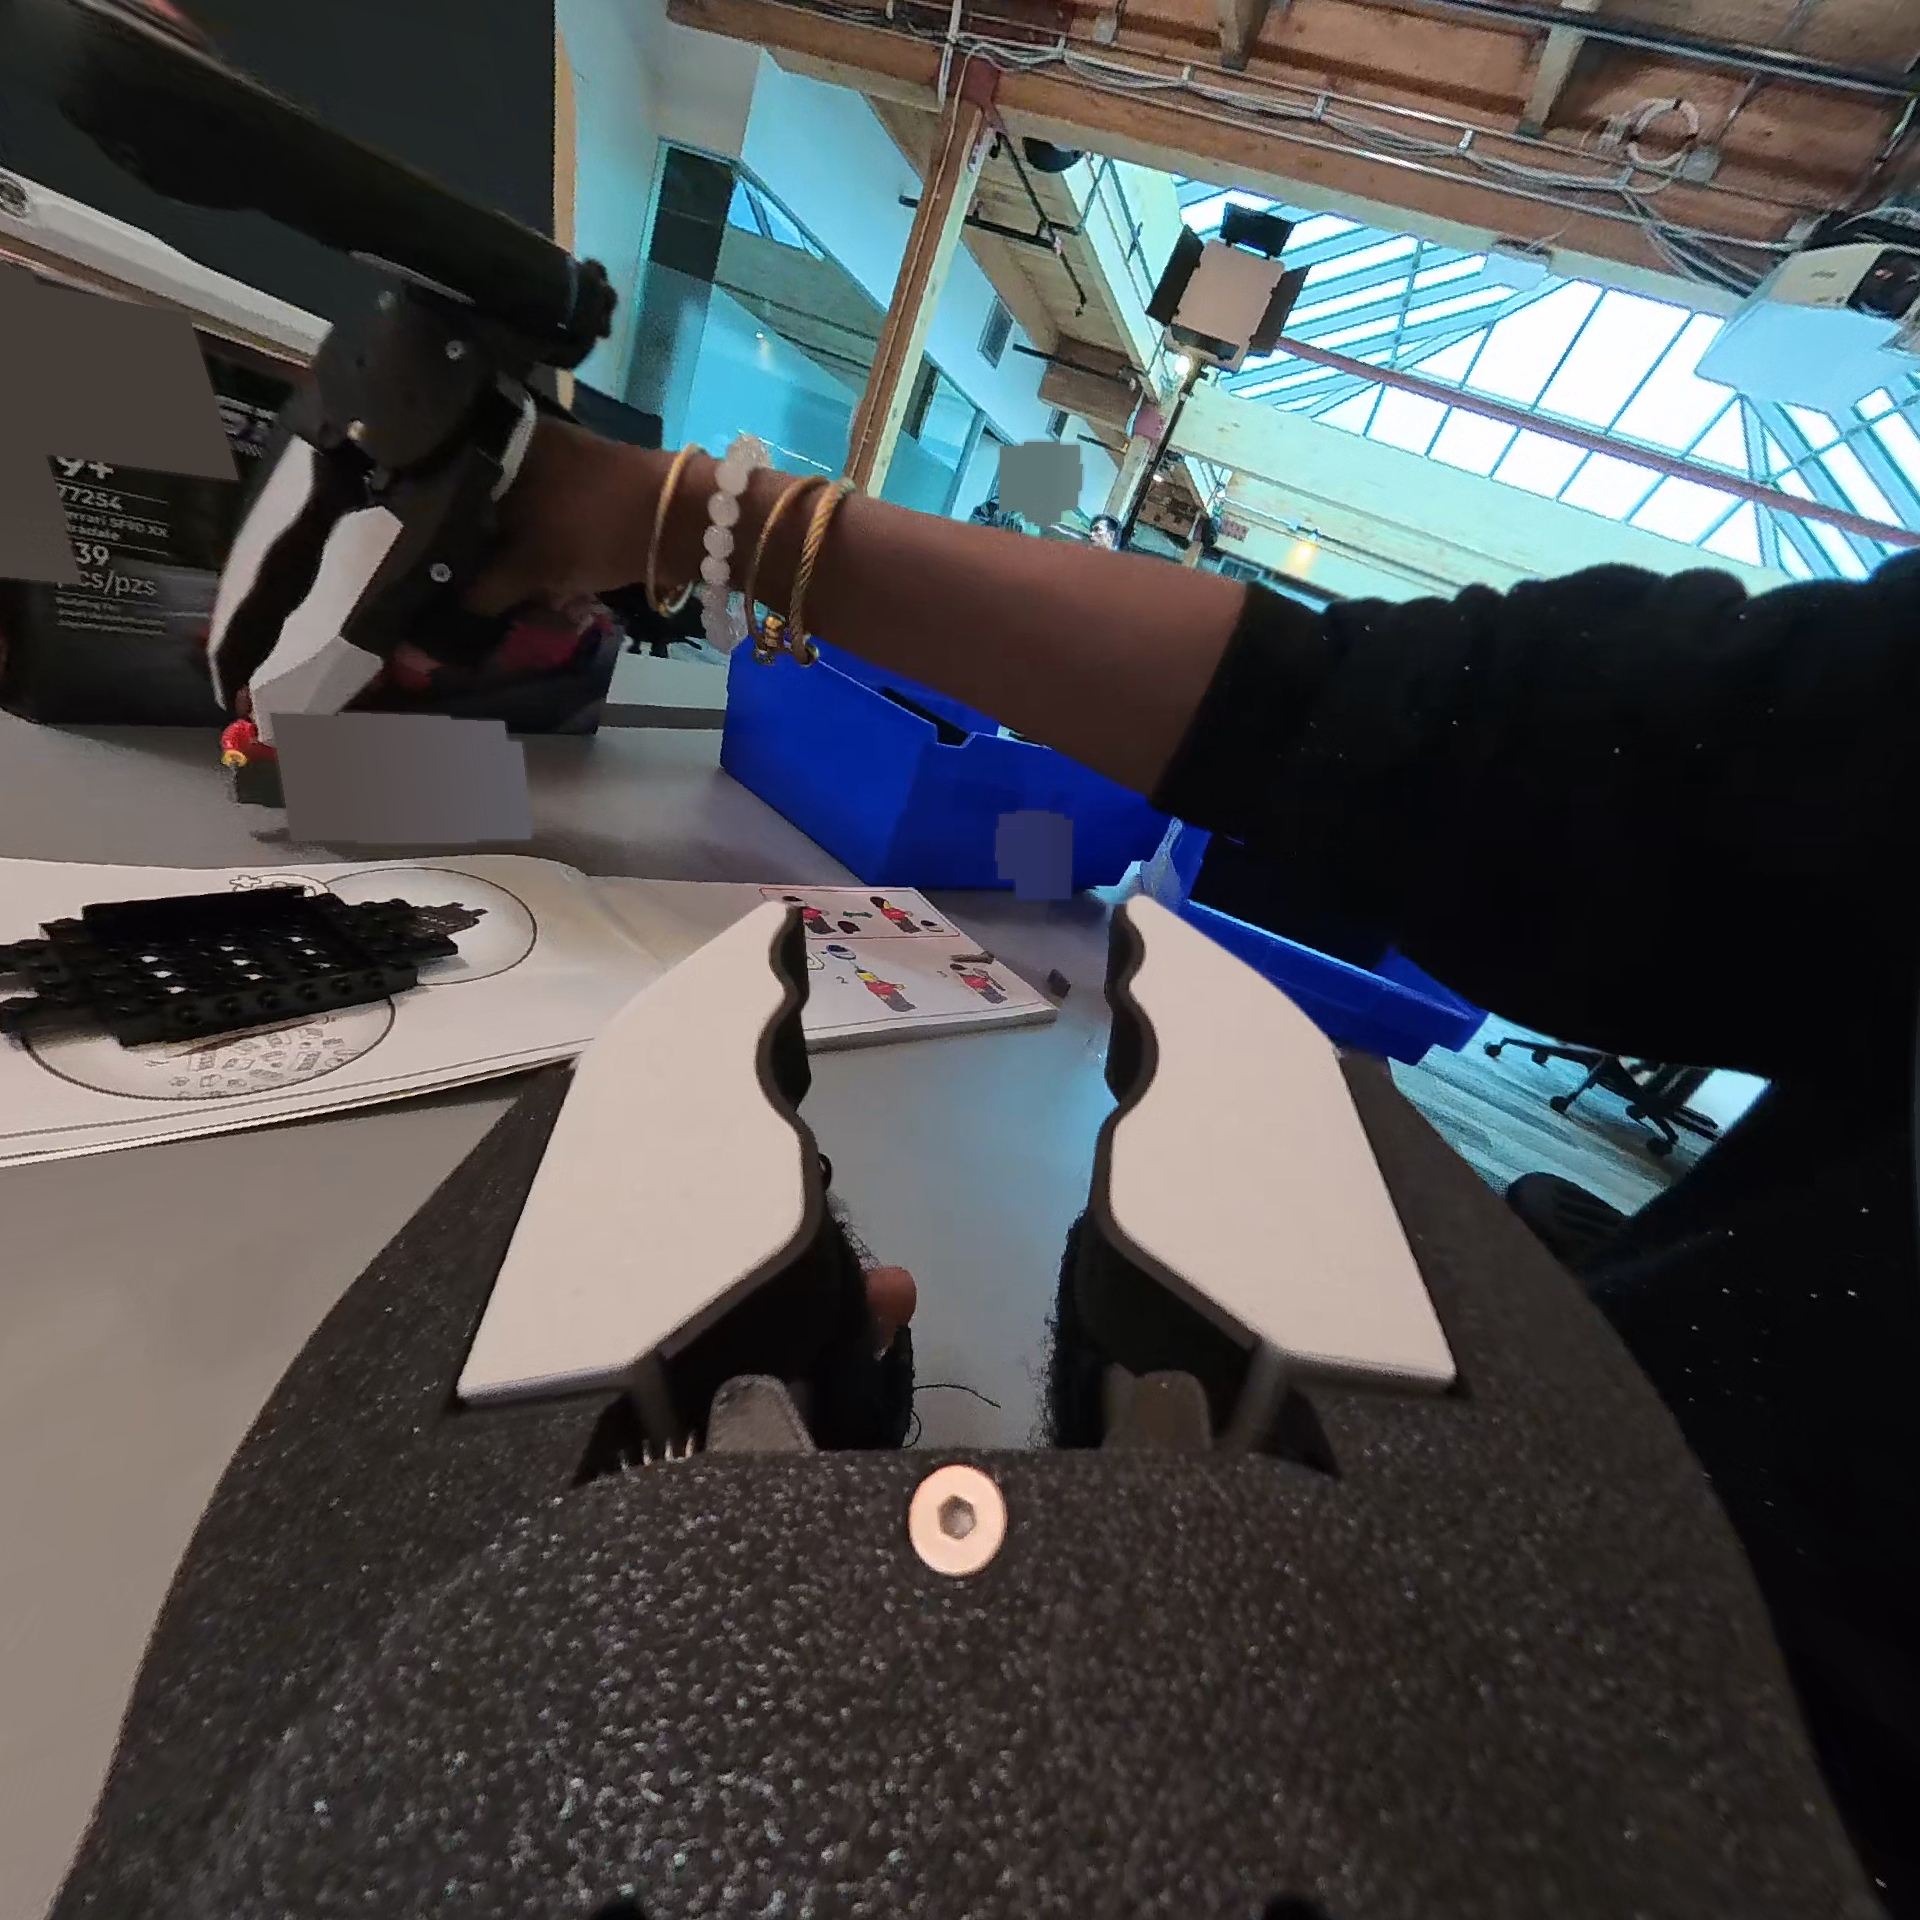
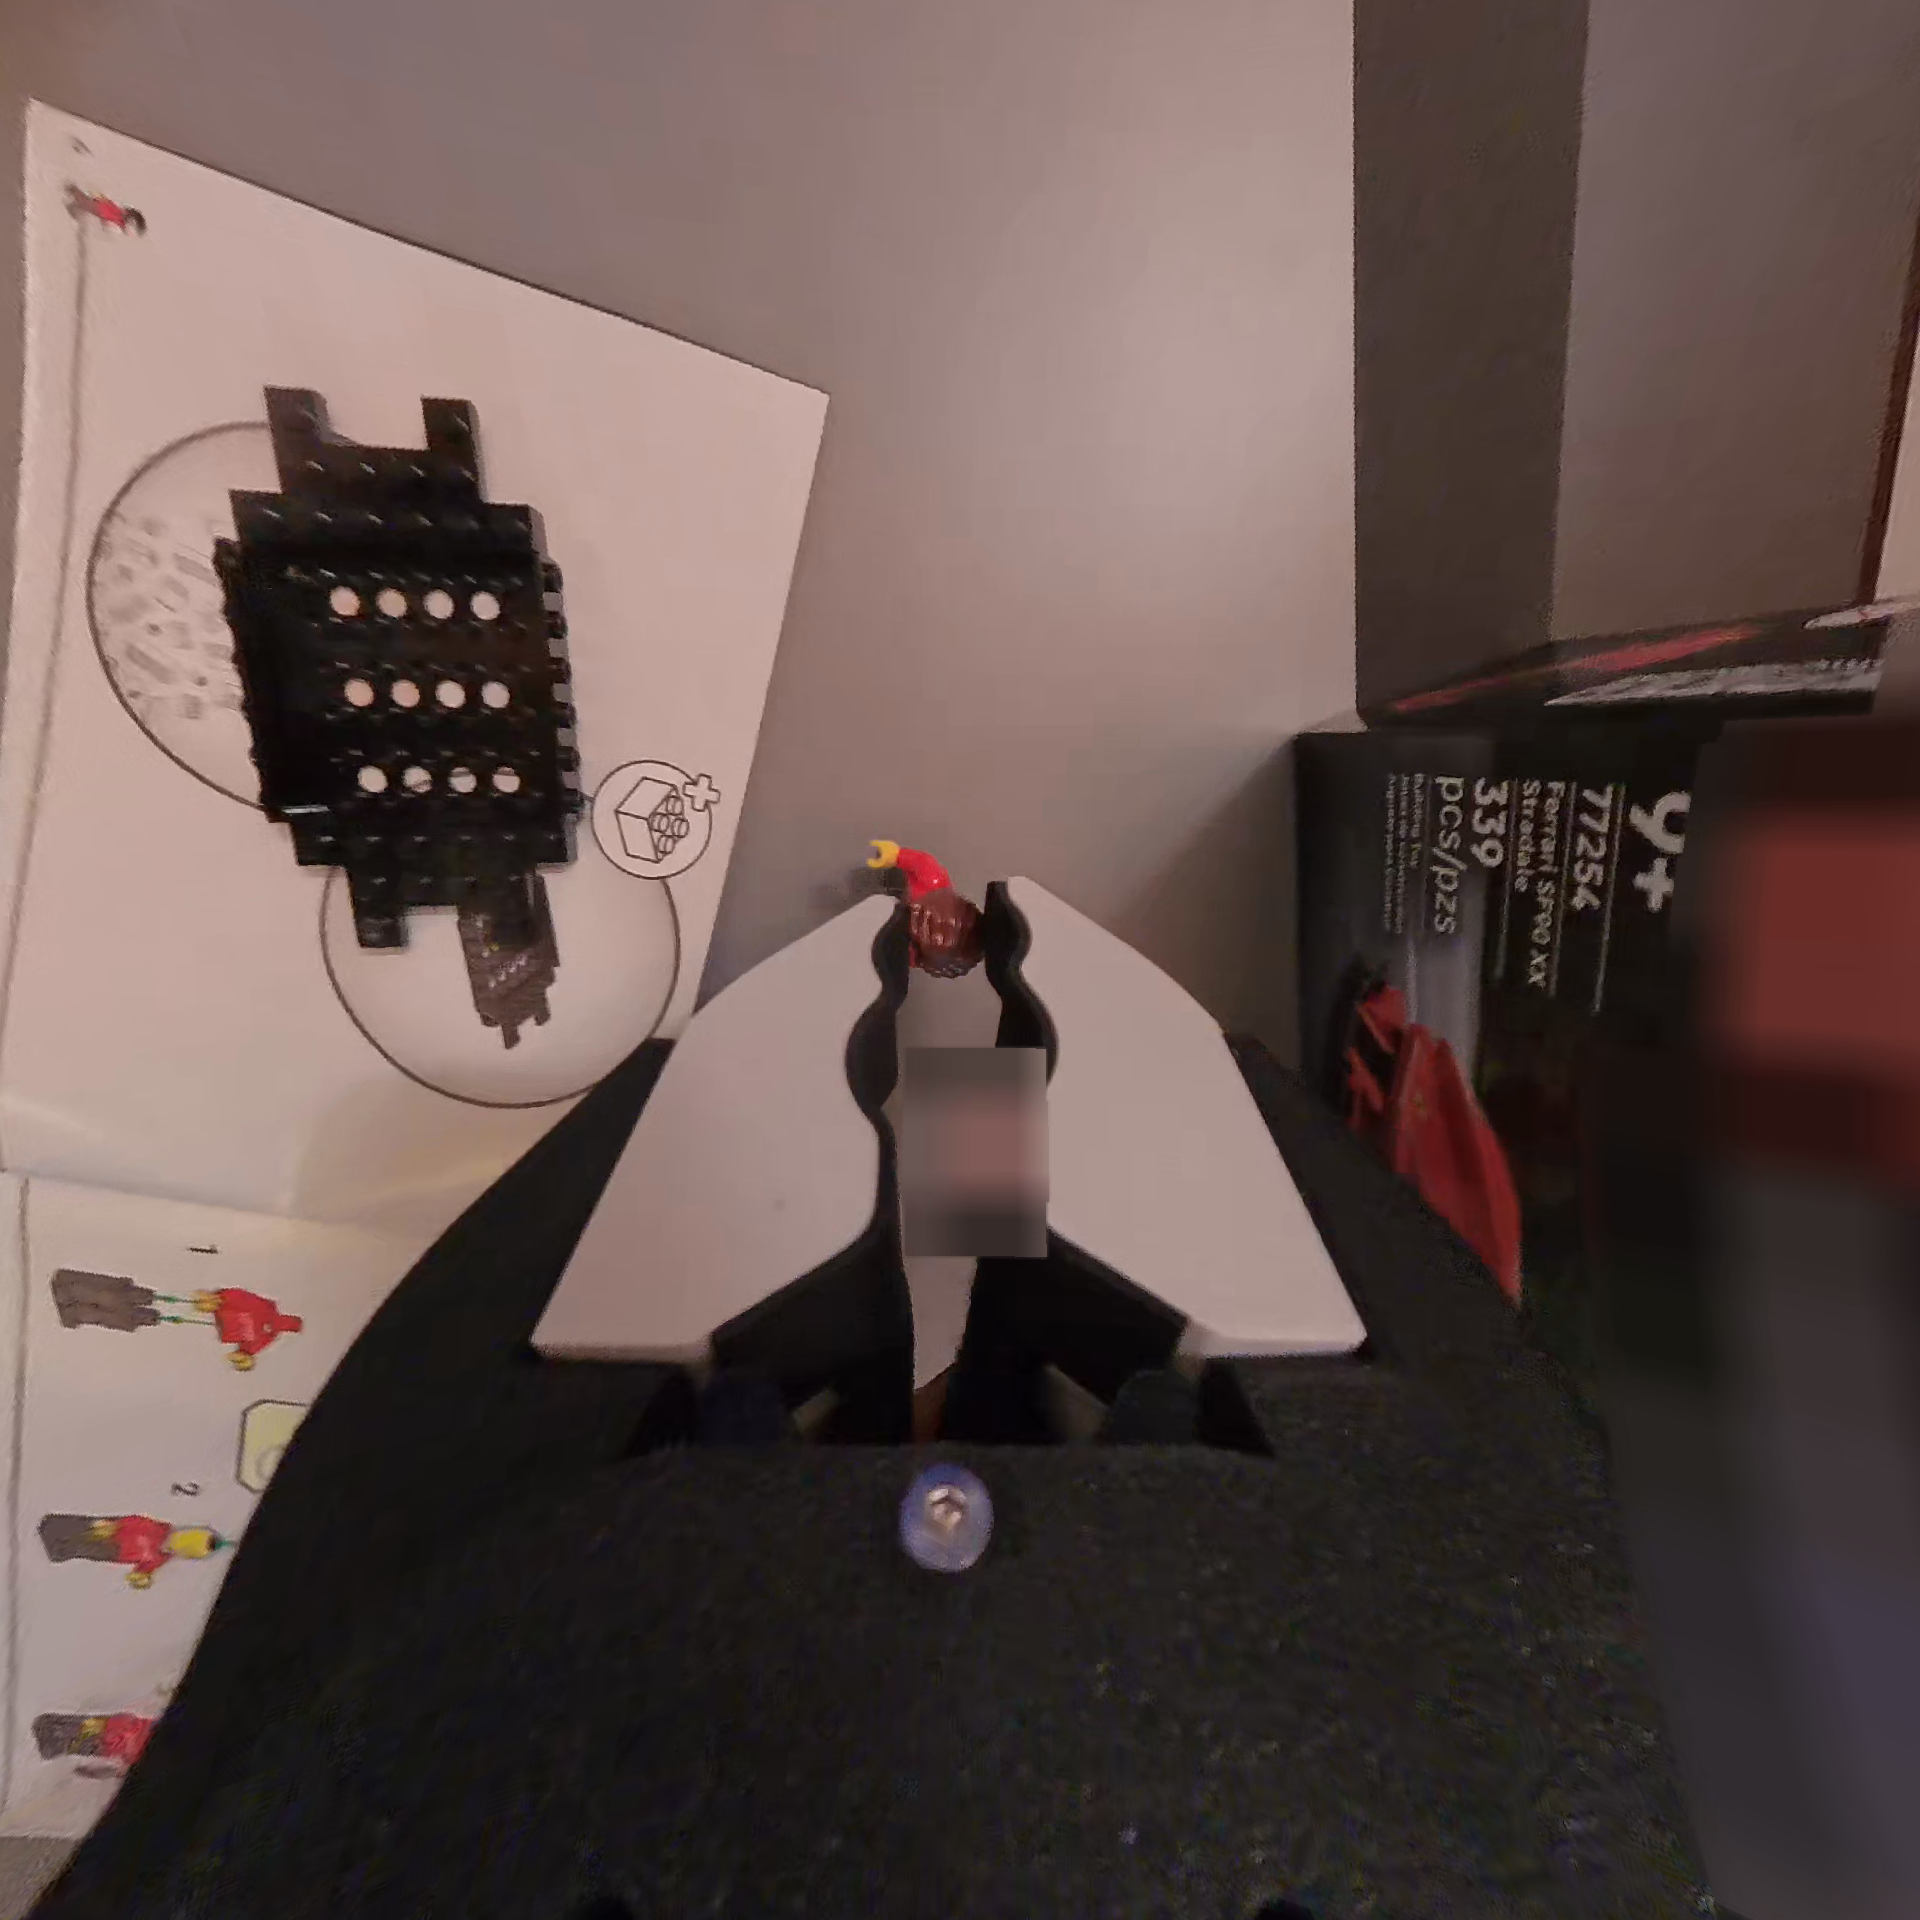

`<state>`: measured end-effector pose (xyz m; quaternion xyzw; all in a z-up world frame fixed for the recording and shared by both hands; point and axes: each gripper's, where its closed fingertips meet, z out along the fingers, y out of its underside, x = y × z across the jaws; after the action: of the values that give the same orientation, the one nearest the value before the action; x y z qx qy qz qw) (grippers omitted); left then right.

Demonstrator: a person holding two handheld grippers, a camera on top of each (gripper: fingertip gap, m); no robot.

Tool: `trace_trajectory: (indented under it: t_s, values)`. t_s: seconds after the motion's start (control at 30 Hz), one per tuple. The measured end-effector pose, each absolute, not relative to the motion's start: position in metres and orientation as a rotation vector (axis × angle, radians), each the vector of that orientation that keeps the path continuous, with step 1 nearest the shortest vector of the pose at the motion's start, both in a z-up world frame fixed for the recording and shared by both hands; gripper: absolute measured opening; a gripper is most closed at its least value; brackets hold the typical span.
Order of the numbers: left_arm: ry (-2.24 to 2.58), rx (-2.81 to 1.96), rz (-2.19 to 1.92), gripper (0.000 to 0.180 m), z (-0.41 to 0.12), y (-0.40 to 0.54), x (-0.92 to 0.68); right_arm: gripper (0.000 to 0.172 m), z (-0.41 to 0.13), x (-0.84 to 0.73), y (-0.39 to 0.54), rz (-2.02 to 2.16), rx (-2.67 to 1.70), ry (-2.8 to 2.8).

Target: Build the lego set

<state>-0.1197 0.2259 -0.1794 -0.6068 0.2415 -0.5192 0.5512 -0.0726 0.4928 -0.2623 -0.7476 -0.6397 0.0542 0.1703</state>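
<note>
Left wrist view: my left tool [image 1: 956, 977] hangs wide with nothing between its fingers, above the surface [image 1: 208, 1299] just right of the instruction booklet [image 1: 582, 935].

Right wrist view: my right tool [image 2: 940, 914] is narrowed on a small red toy figure [image 2: 940, 920], pinching its brown head, right of the booklet. I'd keep that pinch steady.

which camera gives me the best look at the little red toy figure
The right wrist view: the red minifigure sits centred between the right gripper fingertips, pinched at its brown hair piece. The left wrist view shows it only far off, small, under that gripper's tips.
</note>
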Motion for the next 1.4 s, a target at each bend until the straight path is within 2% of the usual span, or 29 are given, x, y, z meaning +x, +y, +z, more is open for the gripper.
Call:
trace_trajectory:
  t_s: [0.5,0.7,1.0,1.4]
  values:
    - [0.596,-1.49,-1.232,0.054,-0.188,0.226,-0.116,0.015,-0.272,-0.069,0.495,0.075,-2.136,-1.958]
    - [0.593,-1.489,-1.229,0.054,-0.188,0.226,-0.116,0.022,-0.272,-0.068,0.494,0.048,-2.128,-1.978]
    - [0.593,-1.488,-1.224,0.053,-0.188,0.227,-0.116,0.02,-0.275,-0.067,0.495,0.003,-2.097,-2.009]
    - [0.592,-1.488,-1.227,0.052,-0.188,0.227,-0.116,0.026,-0.27,-0.066,0.497,-0.002,-2.094,-2.001]
